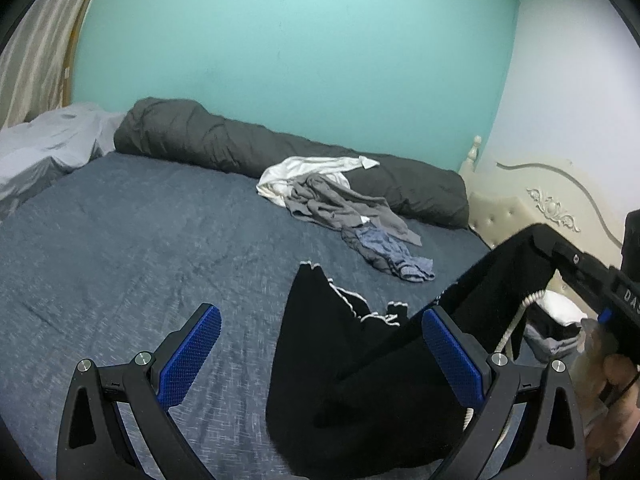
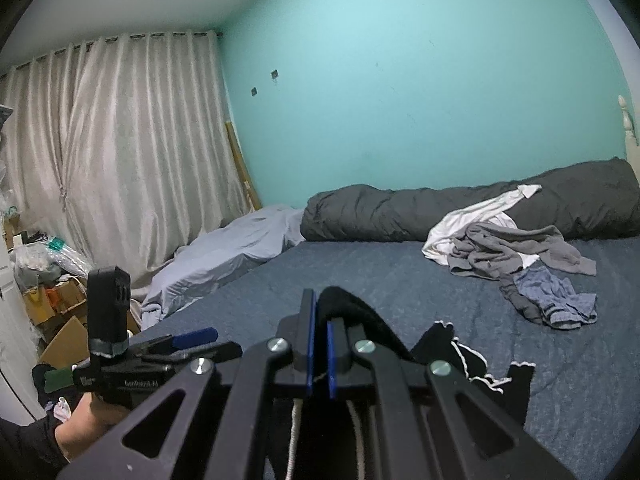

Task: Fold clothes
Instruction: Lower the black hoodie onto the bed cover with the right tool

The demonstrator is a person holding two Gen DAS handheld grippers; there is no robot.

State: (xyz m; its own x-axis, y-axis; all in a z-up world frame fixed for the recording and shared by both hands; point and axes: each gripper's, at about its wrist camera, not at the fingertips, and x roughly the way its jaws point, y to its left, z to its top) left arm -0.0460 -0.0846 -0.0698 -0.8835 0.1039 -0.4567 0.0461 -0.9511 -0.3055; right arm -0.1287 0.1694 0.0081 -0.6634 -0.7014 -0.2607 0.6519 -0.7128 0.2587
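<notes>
A black garment (image 1: 360, 360) with white scalloped trim hangs over the blue bedspread (image 1: 140, 260), its lower end resting on the bed. My right gripper (image 2: 320, 320) is shut on the garment's top edge (image 2: 344, 304); in the left wrist view that gripper (image 1: 548, 248) stands at the upper right with the cloth stretched down from it. My left gripper (image 1: 320, 344) is open just above the bed, and the black cloth drapes across its right finger (image 1: 452, 356). A white cord (image 1: 516, 320) dangles beside the garment. The right wrist view shows the left gripper (image 2: 208, 342) low at the left, held by a hand (image 2: 88, 412).
A crumpled pile of white, grey and blue clothes (image 1: 340, 208) lies at the far right of the bed against a rolled dark grey duvet (image 1: 240, 148). A pale sheet heap (image 1: 48, 148) lies far left. A cream headboard (image 1: 540, 200) bounds the right; curtains (image 2: 120, 140) and boxes (image 2: 52, 304) stand beyond.
</notes>
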